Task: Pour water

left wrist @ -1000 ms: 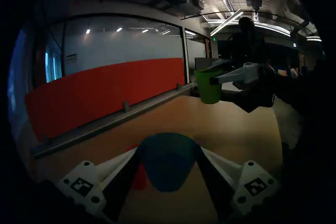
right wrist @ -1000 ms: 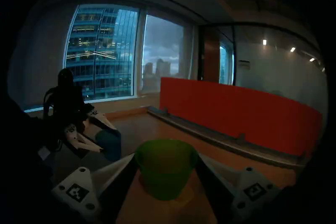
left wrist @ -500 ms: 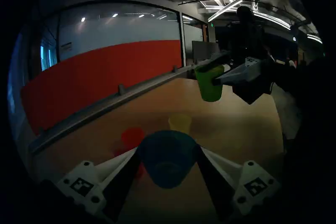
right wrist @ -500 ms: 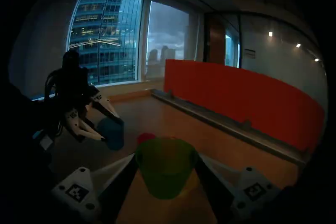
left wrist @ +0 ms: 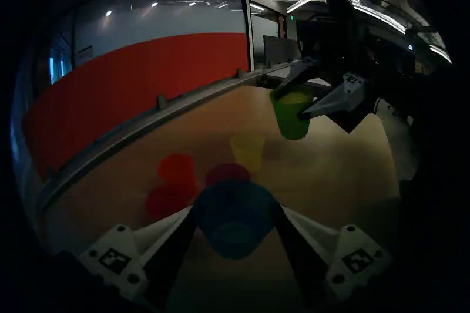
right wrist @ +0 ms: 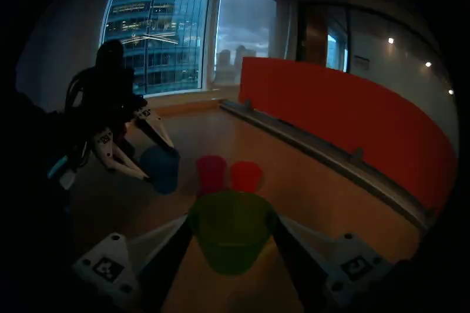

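Note:
A blue cup [left wrist: 234,232] sits upright between the fingers of my left gripper [left wrist: 235,218], which is shut on it. Farther off, my right gripper [left wrist: 289,105] is shut on a green cup [left wrist: 291,118] held above the wooden table [left wrist: 335,172]. The right gripper view has the green cup [right wrist: 231,235] in my right gripper [right wrist: 232,224], with the blue cup [right wrist: 160,170] and left gripper [right wrist: 158,163] at the left. On the table stand a yellow cup [left wrist: 247,150], a red cup [left wrist: 176,171] and a magenta cup [left wrist: 228,173]. I cannot tell what is inside the held cups.
A metal rail [left wrist: 158,116] and a red partition [left wrist: 135,72] run along the table's far side. Another red cup [left wrist: 160,201] stands near the blue one. The red cup [right wrist: 245,175] and magenta cup [right wrist: 210,172] stand between the grippers. Windows [right wrist: 158,31] lie behind the person's dark arm [right wrist: 100,101].
Both views have tilted down toward the table, bringing the yellow, red and magenta cups into sight. The green cup has sunk lower and nearer the standing cups. Both grips are unchanged.

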A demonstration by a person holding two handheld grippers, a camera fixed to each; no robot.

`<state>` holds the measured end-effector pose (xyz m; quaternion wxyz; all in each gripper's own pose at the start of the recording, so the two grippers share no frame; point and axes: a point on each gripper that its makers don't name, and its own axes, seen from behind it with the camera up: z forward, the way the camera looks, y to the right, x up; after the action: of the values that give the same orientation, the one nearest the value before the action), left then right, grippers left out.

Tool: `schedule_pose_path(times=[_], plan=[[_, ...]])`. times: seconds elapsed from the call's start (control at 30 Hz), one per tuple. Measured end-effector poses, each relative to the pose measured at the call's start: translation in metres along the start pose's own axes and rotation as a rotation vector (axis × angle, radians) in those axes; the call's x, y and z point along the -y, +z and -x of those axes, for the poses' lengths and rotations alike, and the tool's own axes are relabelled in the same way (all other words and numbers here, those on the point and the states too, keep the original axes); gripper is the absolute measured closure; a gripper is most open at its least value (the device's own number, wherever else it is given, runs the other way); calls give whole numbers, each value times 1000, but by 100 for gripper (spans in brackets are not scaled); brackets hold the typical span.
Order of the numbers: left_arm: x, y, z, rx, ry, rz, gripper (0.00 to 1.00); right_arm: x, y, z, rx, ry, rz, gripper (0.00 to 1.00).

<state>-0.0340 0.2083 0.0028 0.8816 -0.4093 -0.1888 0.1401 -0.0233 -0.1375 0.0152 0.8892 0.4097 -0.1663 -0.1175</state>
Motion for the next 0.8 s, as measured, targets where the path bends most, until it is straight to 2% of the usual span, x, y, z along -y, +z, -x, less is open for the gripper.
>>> schedule_pose_path(times=[0.4,0.8], plan=[[-1,16,28,89,-3,26,11,6,16,38,91,-17,-41,7],[1,29,43,119,-16,43,11,12,28,66,153,-18,-71,6]])
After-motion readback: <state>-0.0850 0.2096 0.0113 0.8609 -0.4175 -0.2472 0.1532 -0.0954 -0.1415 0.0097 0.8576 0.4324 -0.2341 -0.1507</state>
